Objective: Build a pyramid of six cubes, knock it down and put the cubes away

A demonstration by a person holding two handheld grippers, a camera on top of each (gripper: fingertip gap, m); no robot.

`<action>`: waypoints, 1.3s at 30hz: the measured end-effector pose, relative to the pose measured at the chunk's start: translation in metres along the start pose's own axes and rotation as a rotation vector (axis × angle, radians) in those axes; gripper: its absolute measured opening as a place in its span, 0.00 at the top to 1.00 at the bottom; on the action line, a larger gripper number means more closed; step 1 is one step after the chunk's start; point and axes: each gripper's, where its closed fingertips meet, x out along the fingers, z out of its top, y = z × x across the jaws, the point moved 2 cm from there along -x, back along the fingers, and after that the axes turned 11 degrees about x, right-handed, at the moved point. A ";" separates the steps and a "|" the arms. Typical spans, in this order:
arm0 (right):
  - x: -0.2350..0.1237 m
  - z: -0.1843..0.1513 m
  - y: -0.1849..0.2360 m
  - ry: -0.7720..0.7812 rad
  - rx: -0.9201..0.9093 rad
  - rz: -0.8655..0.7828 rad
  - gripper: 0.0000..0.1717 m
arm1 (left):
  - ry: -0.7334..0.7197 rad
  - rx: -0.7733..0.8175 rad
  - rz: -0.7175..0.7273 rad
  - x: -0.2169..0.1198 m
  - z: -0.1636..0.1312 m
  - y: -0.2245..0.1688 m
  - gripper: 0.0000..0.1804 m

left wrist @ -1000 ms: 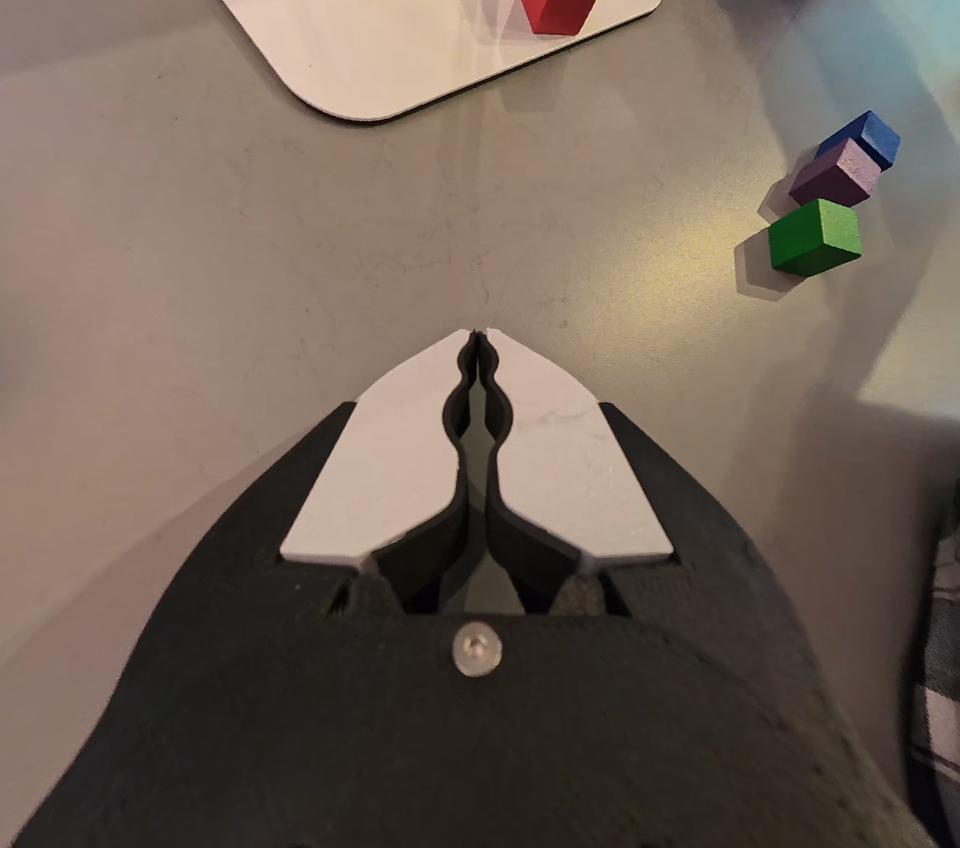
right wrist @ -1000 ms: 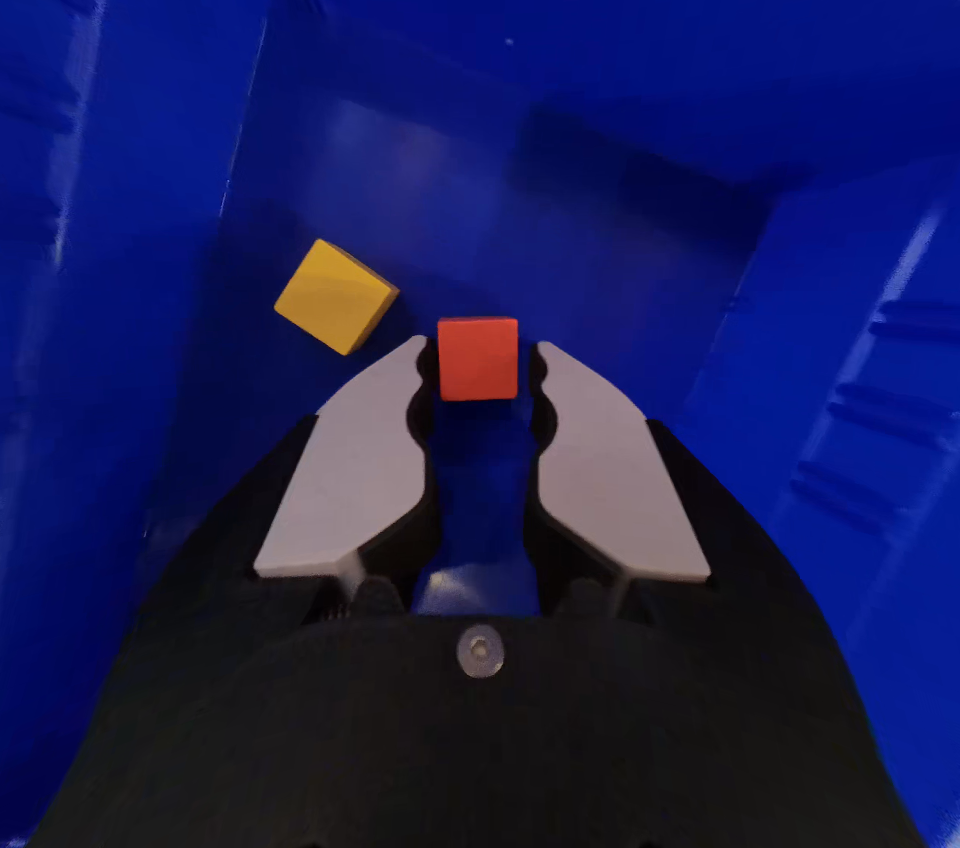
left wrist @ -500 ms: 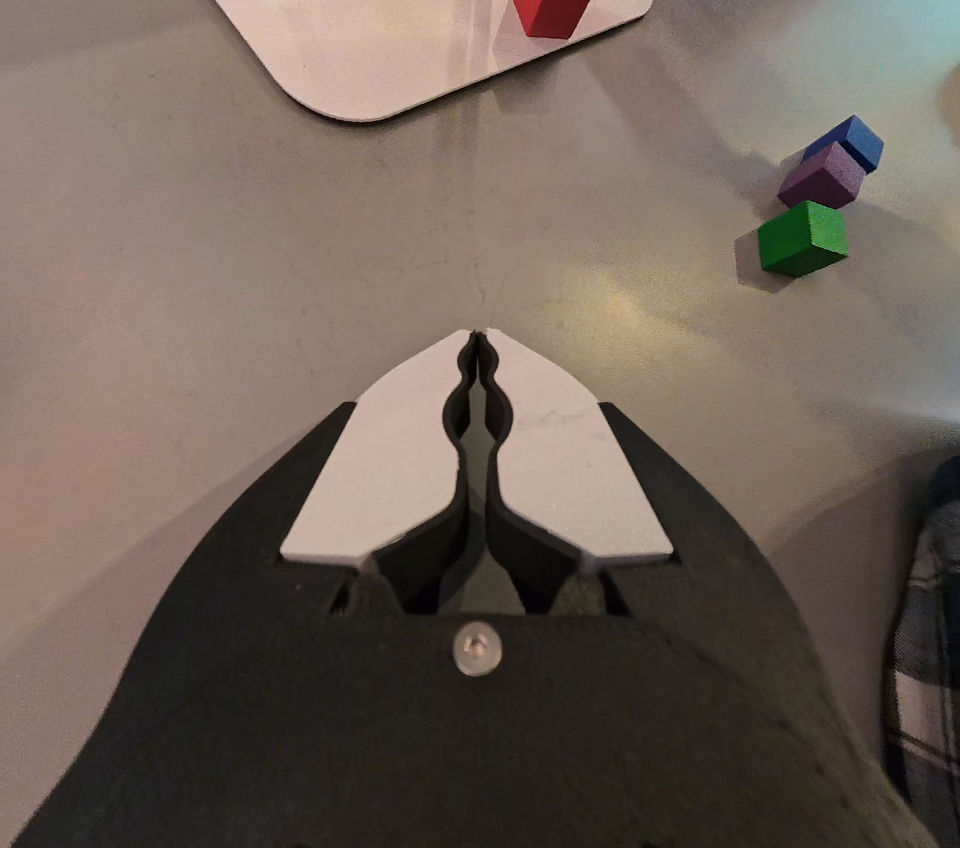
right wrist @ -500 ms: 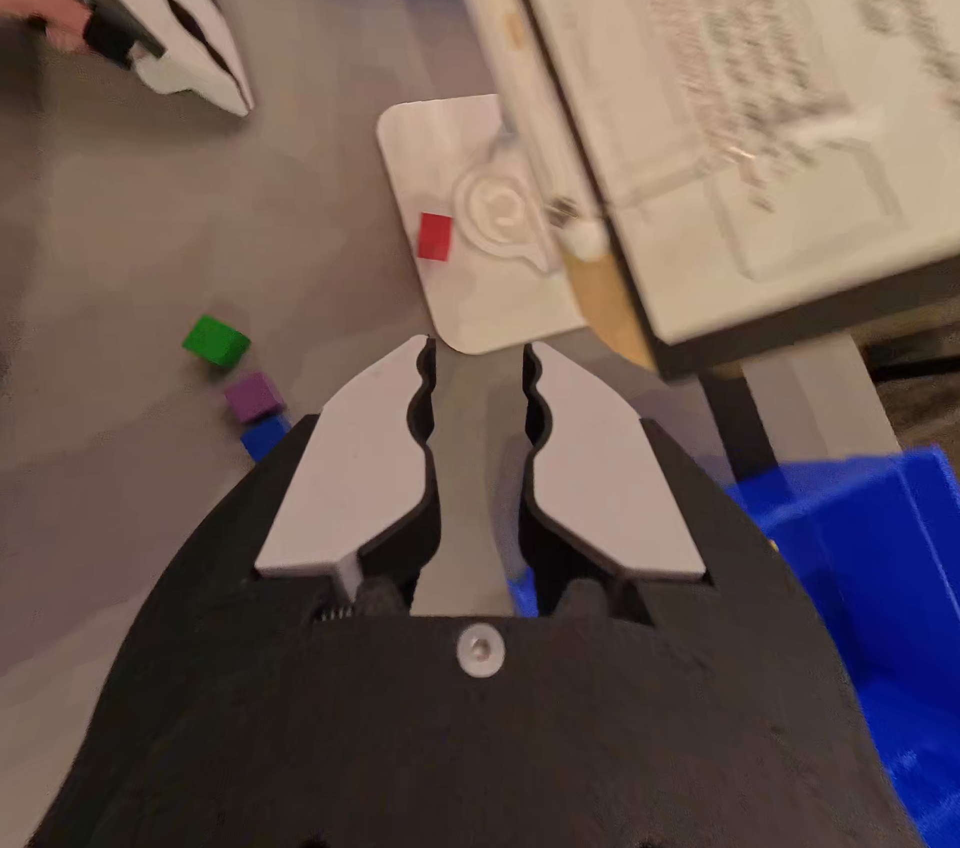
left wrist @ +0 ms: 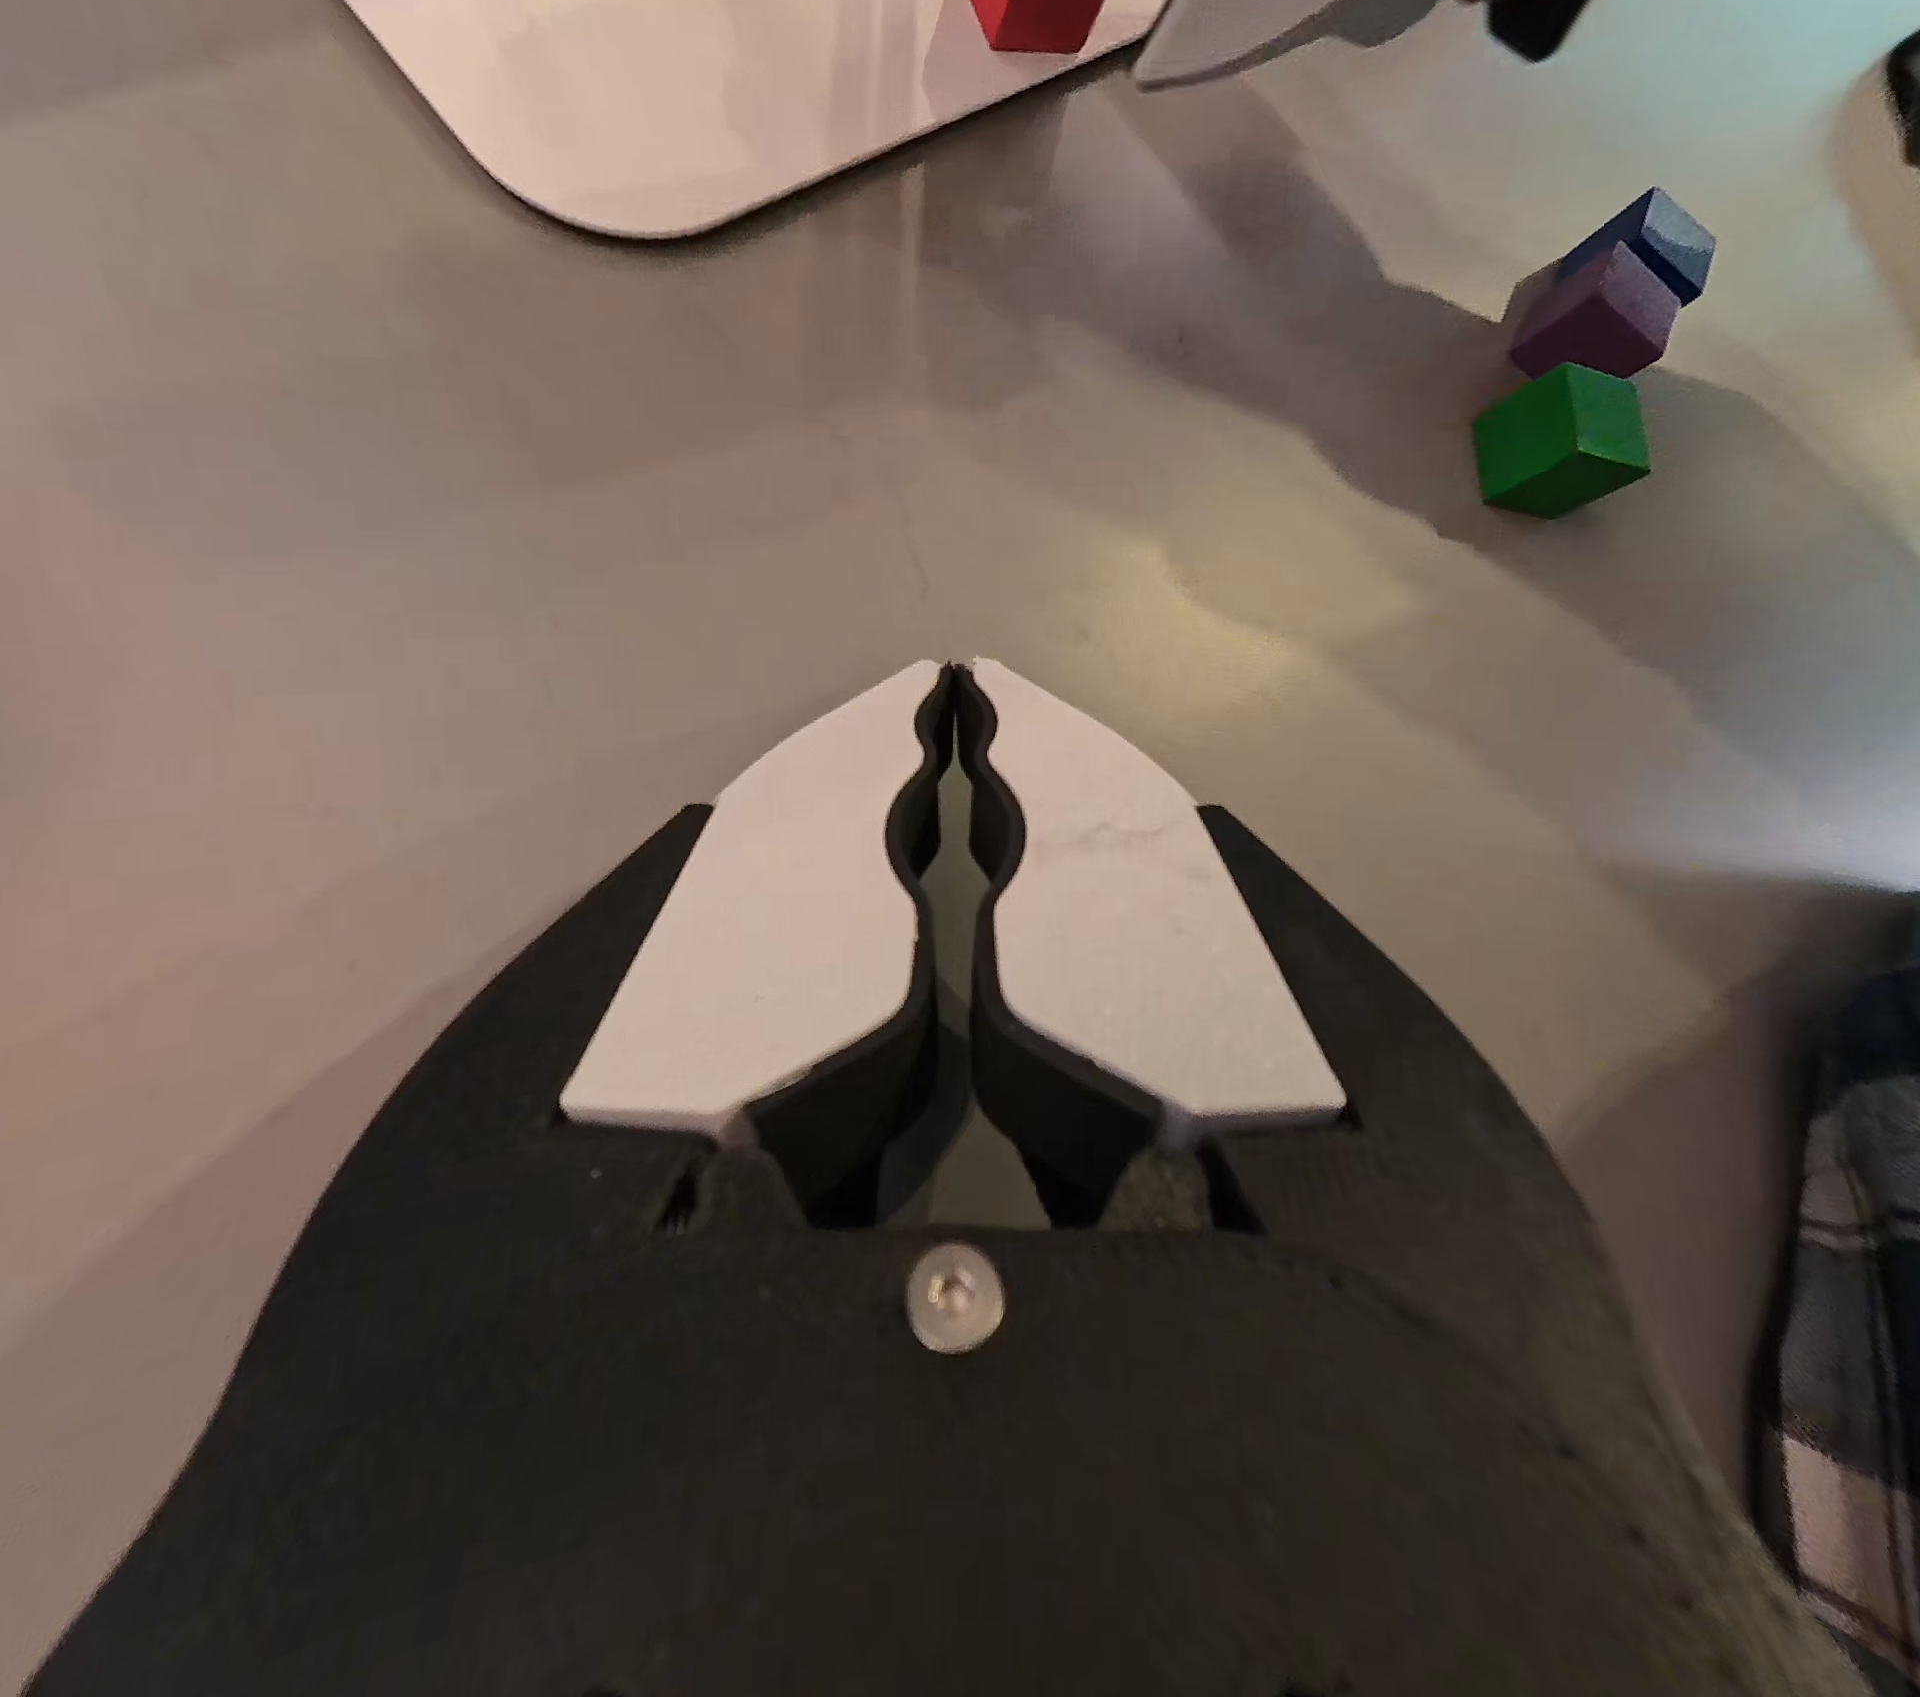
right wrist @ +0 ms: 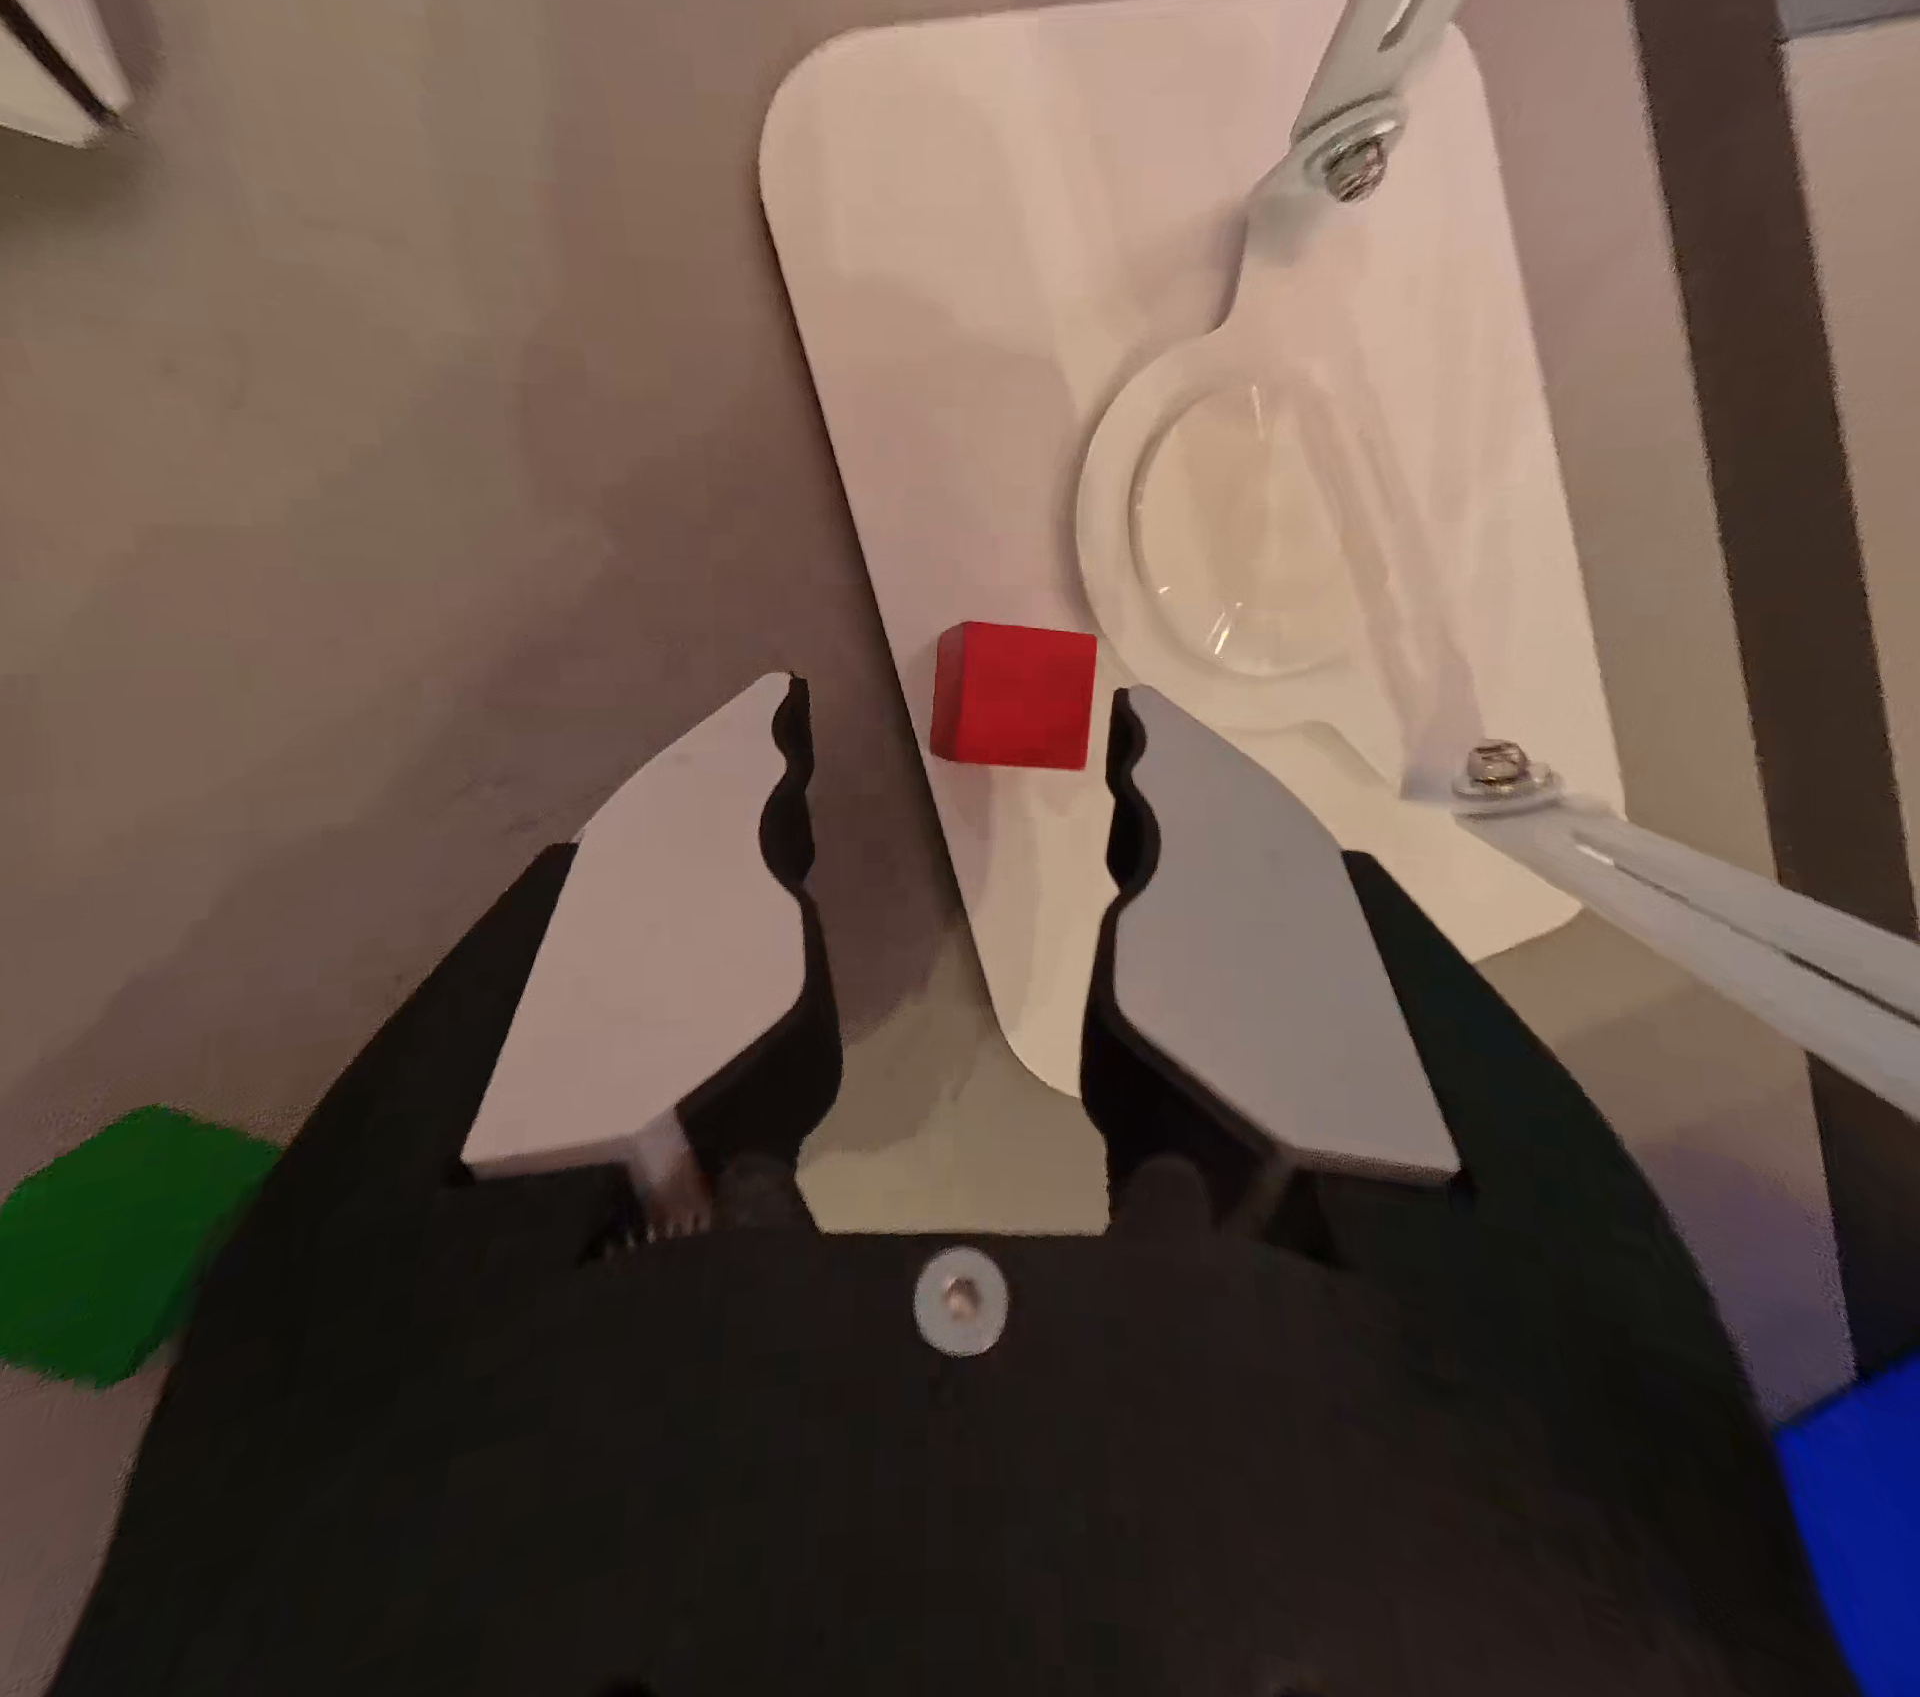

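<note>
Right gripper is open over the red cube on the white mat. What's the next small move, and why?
Probably lower the right gripper straight down around the red cube, then close. Its fingers stand apart with the cube lined up between them, nearer the right one, not yet touched. The cube sits near the white mat's edge, beside a clear lens.

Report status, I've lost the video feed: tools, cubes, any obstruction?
Left tool shut, bare, idle. Right tool open, lined up on red cube on white board. Green, purple, blue cubes loose on table. Lamp base crowds red cube.
</note>
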 end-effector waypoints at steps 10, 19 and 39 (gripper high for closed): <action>-0.017 0.006 0.049 0.047 -0.043 0.195 0.83 | 0.001 0.017 -0.041 -0.001 -0.001 -0.005 1.00; -0.172 -0.014 -0.045 -0.190 0.334 0.021 0.83 | -0.003 0.015 -0.094 -0.001 -0.001 -0.009 1.00; -0.146 -0.236 -0.303 0.014 1.171 -0.616 0.83 | -0.004 0.016 -0.156 -0.002 -0.001 -0.013 1.00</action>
